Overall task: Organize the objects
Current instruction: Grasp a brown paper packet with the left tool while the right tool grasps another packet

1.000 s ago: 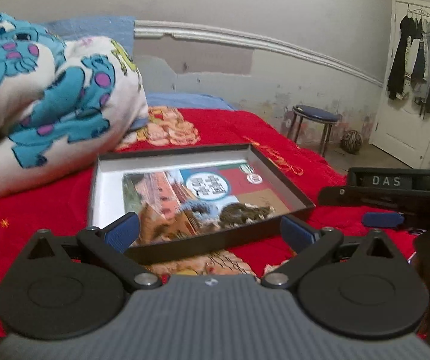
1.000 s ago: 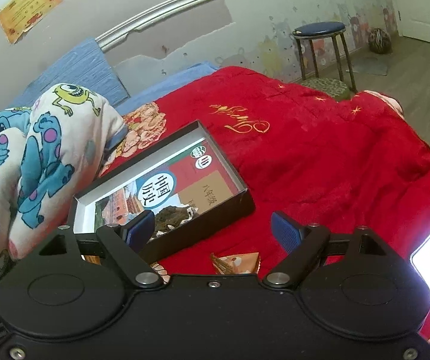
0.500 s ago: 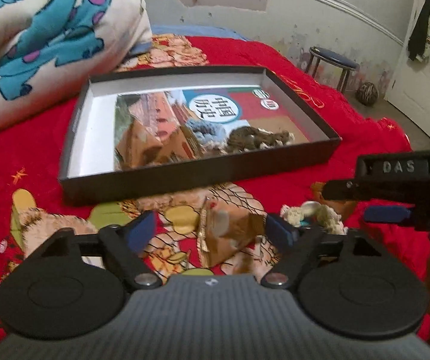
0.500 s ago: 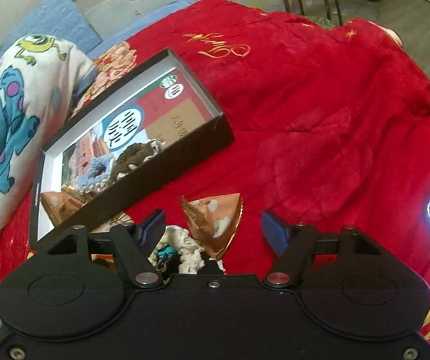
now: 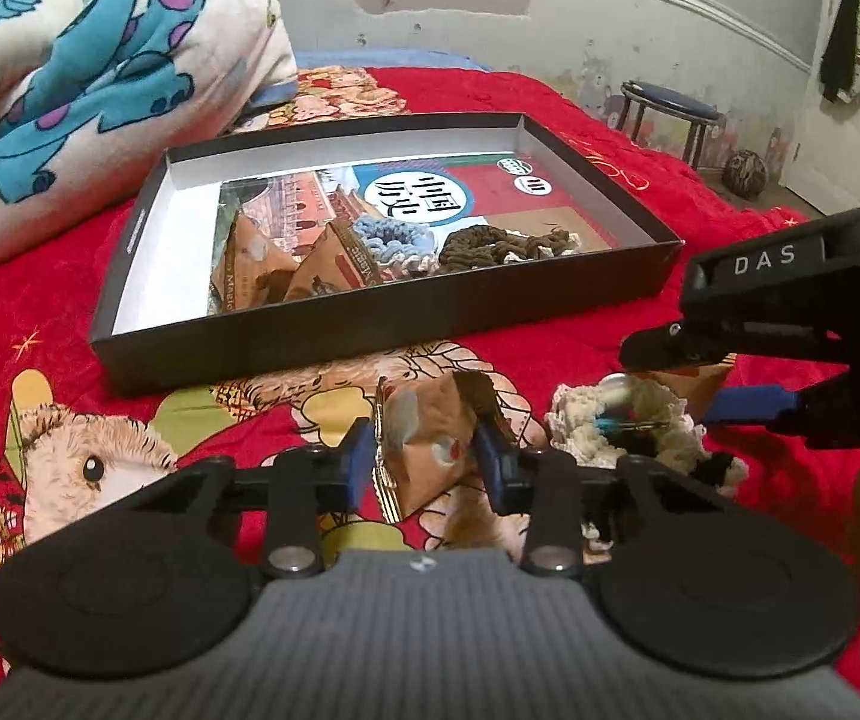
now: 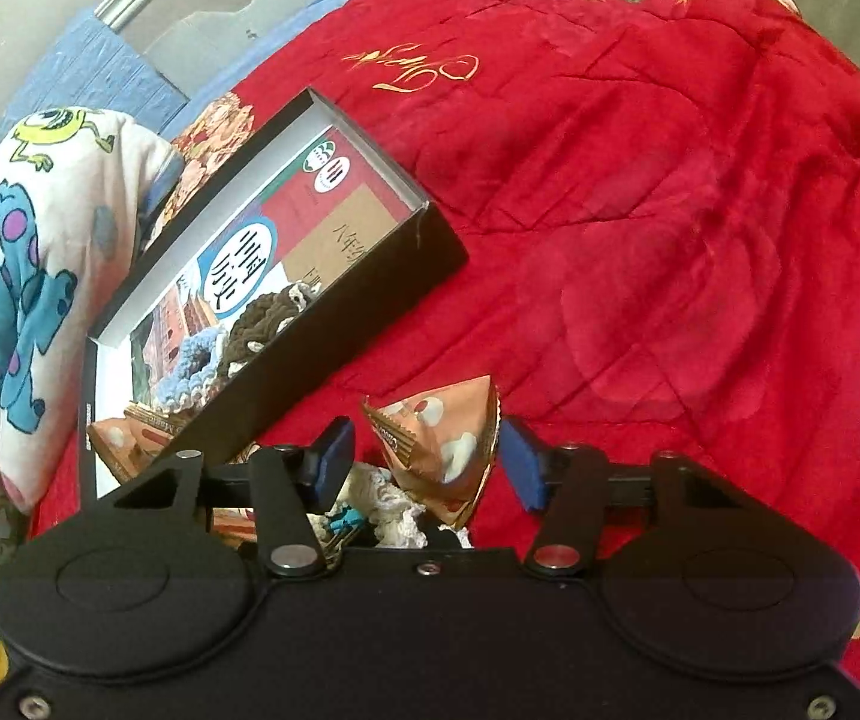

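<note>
Two brown snack packets lie on the red bedspread (image 5: pixel 520 96) in front of the black box (image 5: pixel 370 330), one per gripper. Left gripper (image 5: pixel 424 459): fingers (image 5: pixel 353 462) closing, blue pads flush against both sides of the left packet (image 5: pixel 430 450) — looks clamped. Right gripper (image 6: pixel 424 459): fingers (image 6: pixel 520 468) closing around the right packet (image 6: pixel 439 438); the right pad is at its crimped edge, the left pad is apart from it, so not gripped yet. Just beside both packets is a cream crochet piece (image 5: pixel 622 420), with a blue clip and keys on it. Box sits on the bed, already holding a book (image 5: pixel 430 198), two more packets (image 5: pixel 286 270), a blue crochet ring (image 5: pixel 391 237) and a brown crochet piece (image 5: pixel 502 246). Cartoon-print blanket (image 5: pixel 100 78) is bunched up beyond the box, on its left. Stool (image 5: pixel 667 111) by the far wall.
</note>
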### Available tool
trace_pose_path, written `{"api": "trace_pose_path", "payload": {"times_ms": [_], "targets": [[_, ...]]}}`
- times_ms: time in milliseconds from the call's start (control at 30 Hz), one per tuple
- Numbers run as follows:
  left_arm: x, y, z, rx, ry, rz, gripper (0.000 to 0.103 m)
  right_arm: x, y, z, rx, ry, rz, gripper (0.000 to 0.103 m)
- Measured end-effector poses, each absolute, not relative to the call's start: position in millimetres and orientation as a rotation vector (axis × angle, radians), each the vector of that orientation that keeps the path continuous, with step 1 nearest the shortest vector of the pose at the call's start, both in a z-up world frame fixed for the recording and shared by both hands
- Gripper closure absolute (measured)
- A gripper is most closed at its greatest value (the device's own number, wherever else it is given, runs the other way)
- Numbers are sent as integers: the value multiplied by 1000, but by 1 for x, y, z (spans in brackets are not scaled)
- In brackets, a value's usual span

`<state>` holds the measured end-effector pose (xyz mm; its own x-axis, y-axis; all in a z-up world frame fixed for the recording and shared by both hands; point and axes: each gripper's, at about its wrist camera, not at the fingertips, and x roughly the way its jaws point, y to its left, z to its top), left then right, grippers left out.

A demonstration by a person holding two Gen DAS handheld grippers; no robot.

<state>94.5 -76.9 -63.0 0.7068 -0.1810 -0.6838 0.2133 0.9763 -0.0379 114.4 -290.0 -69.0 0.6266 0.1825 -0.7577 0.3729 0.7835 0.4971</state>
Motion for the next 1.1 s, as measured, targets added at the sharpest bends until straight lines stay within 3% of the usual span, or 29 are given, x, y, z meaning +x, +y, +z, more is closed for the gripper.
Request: {"api": "trace_pose_path", "payload": {"times_ms": [33,500,1100], "targets": [[94,-77,-63,40,749,-215,68,115,-291,-69,692,906,-122,53],[95,-74,-62,11,732,-180,71,117,-294,-69,713,905,-120,61],[98,-63,-54,-11,689,-115,74,118,-291,-60,766,846,-62,64]]}}
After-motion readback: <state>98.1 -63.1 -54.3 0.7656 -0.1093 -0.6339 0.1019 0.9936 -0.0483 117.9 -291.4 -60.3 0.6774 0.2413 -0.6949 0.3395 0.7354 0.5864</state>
